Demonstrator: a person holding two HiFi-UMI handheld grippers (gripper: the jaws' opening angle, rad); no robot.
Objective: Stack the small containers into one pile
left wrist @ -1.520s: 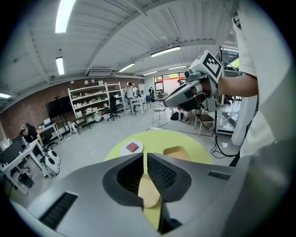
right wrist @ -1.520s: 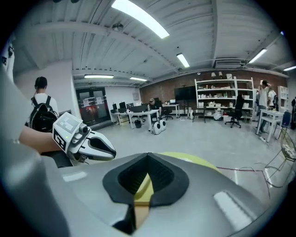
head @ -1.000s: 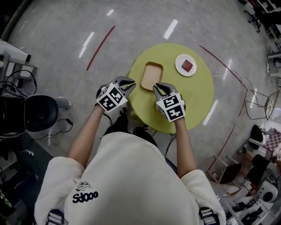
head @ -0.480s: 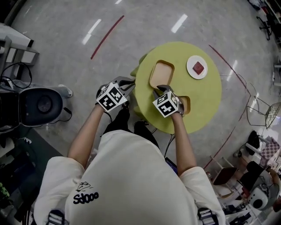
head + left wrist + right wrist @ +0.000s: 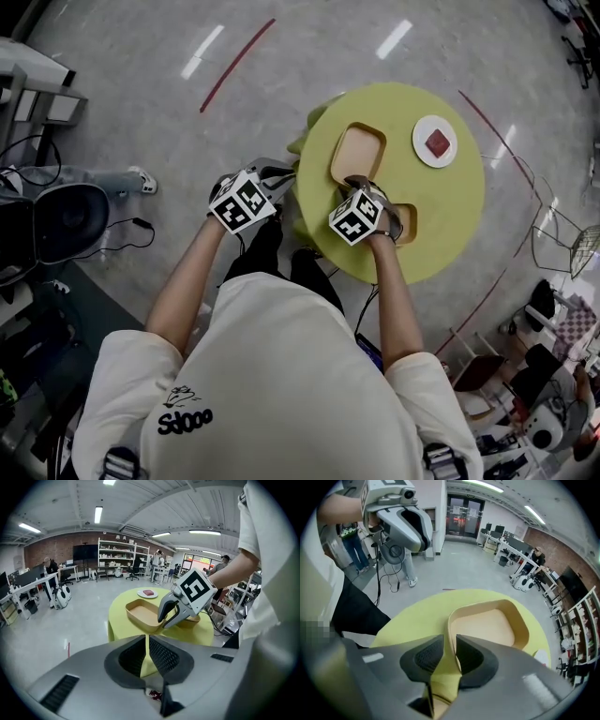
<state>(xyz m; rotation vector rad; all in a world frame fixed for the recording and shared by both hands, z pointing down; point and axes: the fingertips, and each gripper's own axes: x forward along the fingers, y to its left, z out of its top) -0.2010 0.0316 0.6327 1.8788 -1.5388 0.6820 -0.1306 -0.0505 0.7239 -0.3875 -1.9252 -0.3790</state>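
The light, stiff container (image 5: 487, 625) is best pinched at its thin rim, apparently straddled by the just-opened fingers of the right gripper (image 5: 450, 651), those of the left gripper (image 5: 146, 656) being nearly together, empty.

The person's pale shirt (image 5: 281, 375) bears dark lettering (image 5: 184, 420) reading roughly "Sdooo" on its back.

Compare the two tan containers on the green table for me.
The far container looks larger and lies near the middle of the green table; the near container looks smaller and sits toward the person's edge. The far container shows its empty inside; the near container is partly hidden, so its contents cannot be told. Both are tan, rounded-cornered and open-topped, resting on the table.
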